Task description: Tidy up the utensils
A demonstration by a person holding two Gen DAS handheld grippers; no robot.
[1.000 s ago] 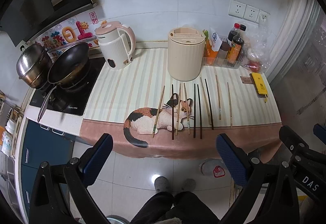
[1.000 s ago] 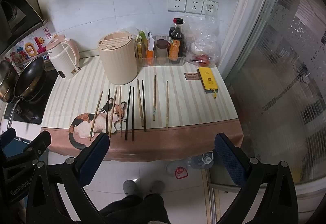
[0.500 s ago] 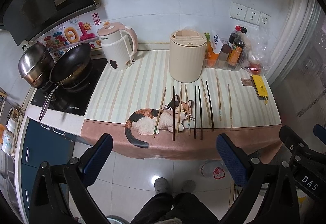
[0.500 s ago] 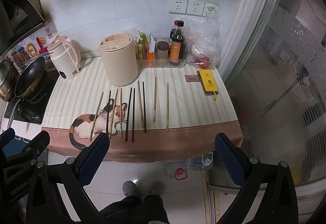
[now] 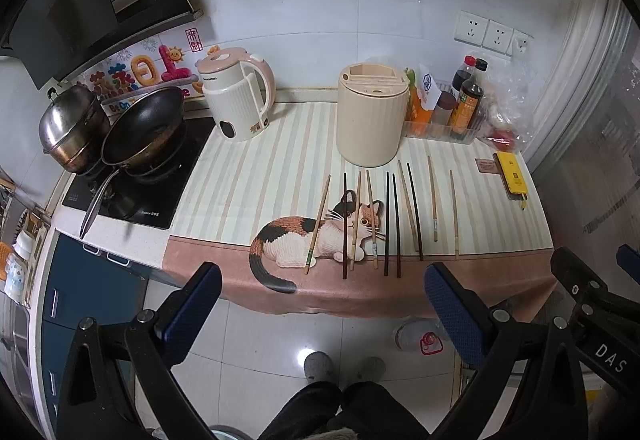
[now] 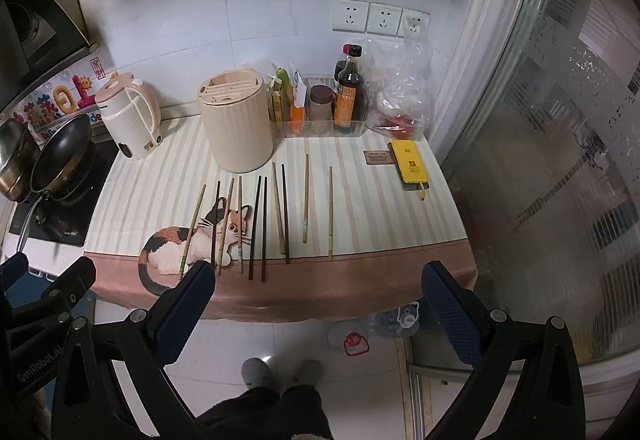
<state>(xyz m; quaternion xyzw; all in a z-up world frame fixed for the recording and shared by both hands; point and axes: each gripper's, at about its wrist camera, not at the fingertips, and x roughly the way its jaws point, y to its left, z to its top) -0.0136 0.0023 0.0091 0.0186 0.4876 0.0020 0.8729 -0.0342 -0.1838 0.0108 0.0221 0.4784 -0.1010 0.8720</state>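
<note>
Several chopsticks (image 5: pixel 386 218), some light wood and some dark, lie side by side on the striped cat mat (image 5: pixel 260 176); they also show in the right wrist view (image 6: pixel 260 220). A cream utensil holder (image 5: pixel 371 120) with slots in its top stands behind them, and it shows in the right wrist view (image 6: pixel 236 122). My left gripper (image 5: pixel 322 304) is open and empty, held above the floor in front of the counter. My right gripper (image 6: pixel 316 302) is open and empty, also short of the counter edge.
A pink kettle (image 5: pixel 238 100) stands left of the holder. A wok (image 5: pixel 142 126) and a steel pot (image 5: pixel 72 126) sit on the stove at left. Sauce bottles (image 5: pixel 466 102) in a clear tray and a yellow phone (image 5: pixel 512 176) are at right. A glass door (image 6: pixel 560 144) is on the right.
Both grippers have moved a little closer to the counter, so the scene has shifted slightly. Both stay open and empty. The chopsticks have not moved.
</note>
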